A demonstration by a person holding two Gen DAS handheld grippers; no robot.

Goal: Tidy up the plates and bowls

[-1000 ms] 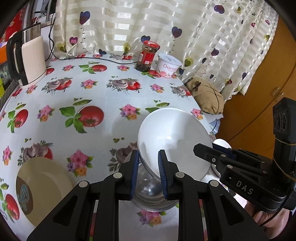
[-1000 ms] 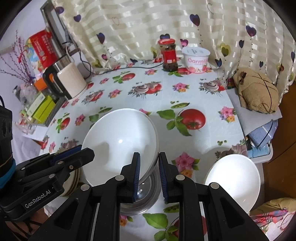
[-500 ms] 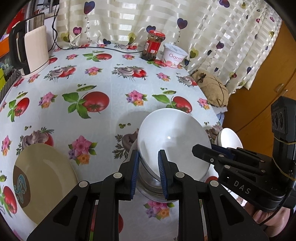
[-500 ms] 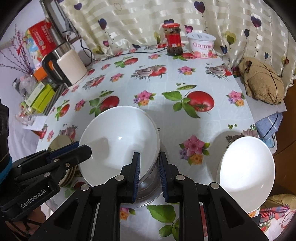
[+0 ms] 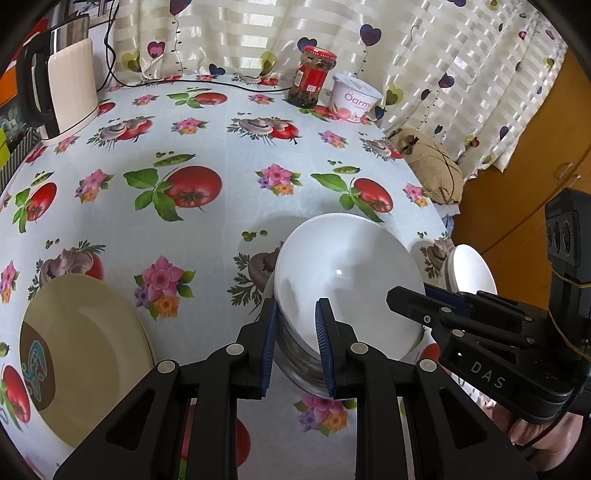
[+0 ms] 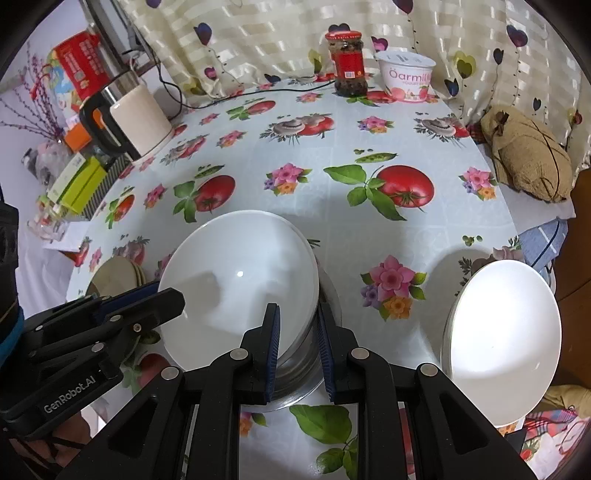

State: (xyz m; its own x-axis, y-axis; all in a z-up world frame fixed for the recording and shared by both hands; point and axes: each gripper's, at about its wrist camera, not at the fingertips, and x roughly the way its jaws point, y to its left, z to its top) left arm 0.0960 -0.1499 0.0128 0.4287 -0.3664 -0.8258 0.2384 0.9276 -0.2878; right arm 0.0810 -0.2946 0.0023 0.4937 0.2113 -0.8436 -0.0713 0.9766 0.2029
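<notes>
Bowl (image 5: 347, 273) tilts, both jaws clamped on opposite rims.

Both wrist views look steeply down from close above the table's (image 5: 229, 229) near edge toward its curtained far edge, sharing the white bowl (image 5: 347, 273) (image 6: 240, 273).

We see both views bright and sharp, daylight glowing through the striped cream heart-print curtain (image 5: 332, 33). A small glare spot sits on the glossy white ceramic bowl (image 5: 347, 273), soft shadows pool on the floral tablecloth (image 6: 369, 206), and fisheye bending darkens the corners.
</notes>
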